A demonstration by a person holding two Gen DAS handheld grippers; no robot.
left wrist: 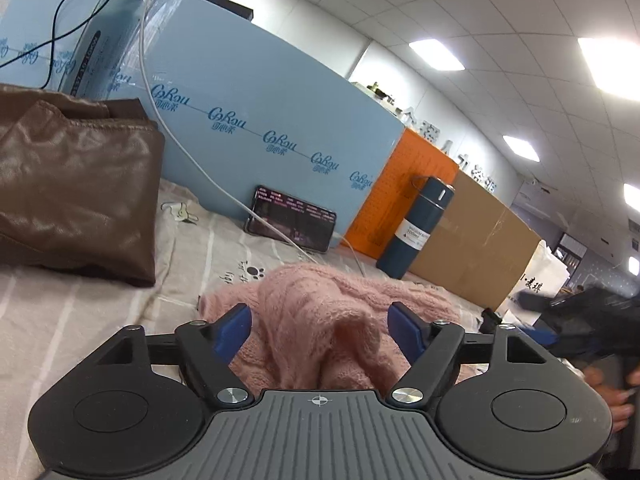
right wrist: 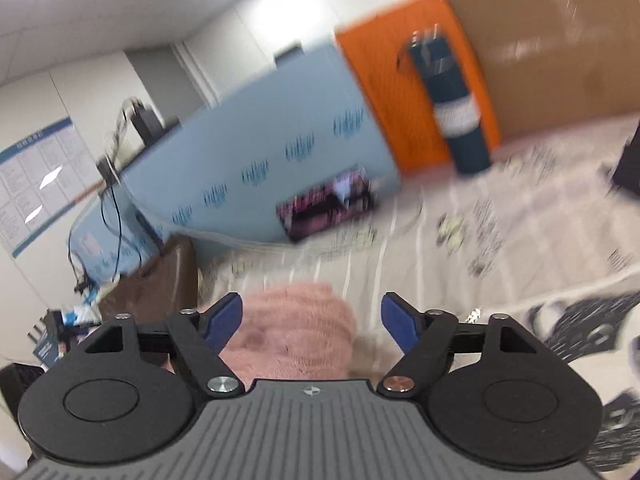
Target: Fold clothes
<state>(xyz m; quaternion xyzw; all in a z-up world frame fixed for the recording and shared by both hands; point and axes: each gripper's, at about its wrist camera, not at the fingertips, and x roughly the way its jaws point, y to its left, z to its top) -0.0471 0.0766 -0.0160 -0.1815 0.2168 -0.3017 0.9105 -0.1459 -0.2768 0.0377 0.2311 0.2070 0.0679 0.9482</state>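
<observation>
Lying straight ahead of both tools, the pink knitted sweater (left wrist: 320, 312) is the thing the next move turns on; in the left wrist view it sits bunched on the striped, paw-printed sheet (left wrist: 80, 320) covering the surface, low in the centre of the frame, with a raised fold reaching back between the blue pads (left wrist: 234, 330) of the left hand-held gripper (left wrist: 322, 330); that hand-held gripper stands wide, neither pad pressing the knit, so nothing is held; the sweater's long axis appears to run across the frame, from centre toward the right edge, though the crumpling makes this a judgement only.

In the right wrist view the right hand-held gripper (right wrist: 312, 322) is likewise wide and empty; the sweater (right wrist: 296, 328) shows at lower centre, leaning toward its left pad, with bare sheet before the right pad; the left tool seems the nearer to the cloth, with knit well inside its jaws.

The folded brown leather-like garment (left wrist: 72, 192) lies apart at the left of the frame.

Hard to make out: the right view is smeared by motion, so the phone (right wrist: 328, 204) and the dark bottle (right wrist: 456, 108) are blurred; the sweater's near part is hidden under both tool bodies; its sleeves and hem cannot be told apart; a dark blurred shape and part of a hand (left wrist: 612, 396) sit at the lower right edge of the left view.
</observation>
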